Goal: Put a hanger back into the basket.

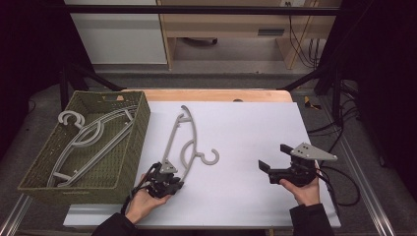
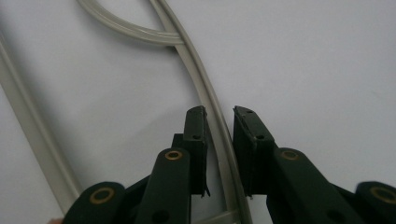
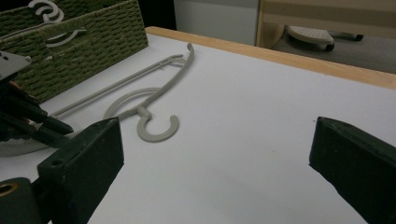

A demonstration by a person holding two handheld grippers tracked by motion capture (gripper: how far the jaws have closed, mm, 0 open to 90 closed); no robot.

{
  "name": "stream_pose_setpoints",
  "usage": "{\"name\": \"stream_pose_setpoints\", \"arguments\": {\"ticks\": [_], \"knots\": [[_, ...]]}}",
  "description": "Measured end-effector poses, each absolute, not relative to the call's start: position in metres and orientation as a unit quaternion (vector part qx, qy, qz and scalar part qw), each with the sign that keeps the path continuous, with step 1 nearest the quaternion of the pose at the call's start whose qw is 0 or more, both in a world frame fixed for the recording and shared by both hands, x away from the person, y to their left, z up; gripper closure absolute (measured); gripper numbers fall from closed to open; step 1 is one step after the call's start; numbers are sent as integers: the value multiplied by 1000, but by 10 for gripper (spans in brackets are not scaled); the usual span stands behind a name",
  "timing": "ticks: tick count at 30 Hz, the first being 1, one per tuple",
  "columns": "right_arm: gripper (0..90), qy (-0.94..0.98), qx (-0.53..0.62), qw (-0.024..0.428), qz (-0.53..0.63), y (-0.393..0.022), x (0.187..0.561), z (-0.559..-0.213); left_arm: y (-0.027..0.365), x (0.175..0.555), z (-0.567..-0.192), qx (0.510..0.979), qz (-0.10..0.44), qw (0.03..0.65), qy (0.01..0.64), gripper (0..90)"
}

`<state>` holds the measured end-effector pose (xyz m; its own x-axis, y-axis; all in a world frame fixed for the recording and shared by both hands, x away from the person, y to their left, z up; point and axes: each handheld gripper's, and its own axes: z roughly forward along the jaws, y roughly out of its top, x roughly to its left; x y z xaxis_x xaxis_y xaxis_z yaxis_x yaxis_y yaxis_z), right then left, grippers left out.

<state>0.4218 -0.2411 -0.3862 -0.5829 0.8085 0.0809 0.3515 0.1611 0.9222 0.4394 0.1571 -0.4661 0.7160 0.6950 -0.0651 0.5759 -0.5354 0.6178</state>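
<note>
— Grey plastic is what I have between my left gripper's (image 2: pixel 219 116) jaws: the curved arm of the pale grey plastic clothes hanger (image 1: pixel 179 142) lying flat on the white table sheet (image 1: pixel 246 128). The jaws stand a little apart on either side of that bar, with a slit of daylight left, so I would not call it clamped.

— Why take it at that end?

— It is the end nearest me, and the thin bar fits the jaws; the hook (image 1: pixel 210 156) points right, out of the way.

— And your right gripper (image 1: pixel 273 165)?

— Wide open, holding nothing, hovering low over bare sheet well to the right of the hook, I judge as a spare.

— Where is the hanger bound?

— Probably the olive-green woven basket (image 1: pixel 125 162) at the table's left, just beside my left hand, where other grey hangers (image 1: pixel 86 140) already lie. Beyond that, the wooden table edge (image 1: pixel 211 95).
</note>
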Motion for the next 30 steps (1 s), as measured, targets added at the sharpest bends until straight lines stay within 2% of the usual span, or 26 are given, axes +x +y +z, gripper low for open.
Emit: {"name": "stream_pose_setpoints", "arguments": {"ticks": [8,15,17,19,22,25,30], "knots": [[37,726,400,221,514,-241,421,-385,135,436,-465,863,98,314,385,785],[39,728,396,220,515,-239,421,-386,106,426,-464,870,101,311,368,778],[40,729,394,220,515,-239,421,-385,109,427,-463,870,97,321,361,771],[40,728,395,220,515,-239,420,-385,117,428,-454,864,95,342,357,727],[41,729,394,219,515,-238,421,-385,133,434,-438,852,122,362,358,673],[43,732,395,216,512,-235,421,-387,151,447,-436,844,141,354,377,625],[47,736,392,208,512,-226,422,-388,163,461,-451,845,130,324,405,612]]}}
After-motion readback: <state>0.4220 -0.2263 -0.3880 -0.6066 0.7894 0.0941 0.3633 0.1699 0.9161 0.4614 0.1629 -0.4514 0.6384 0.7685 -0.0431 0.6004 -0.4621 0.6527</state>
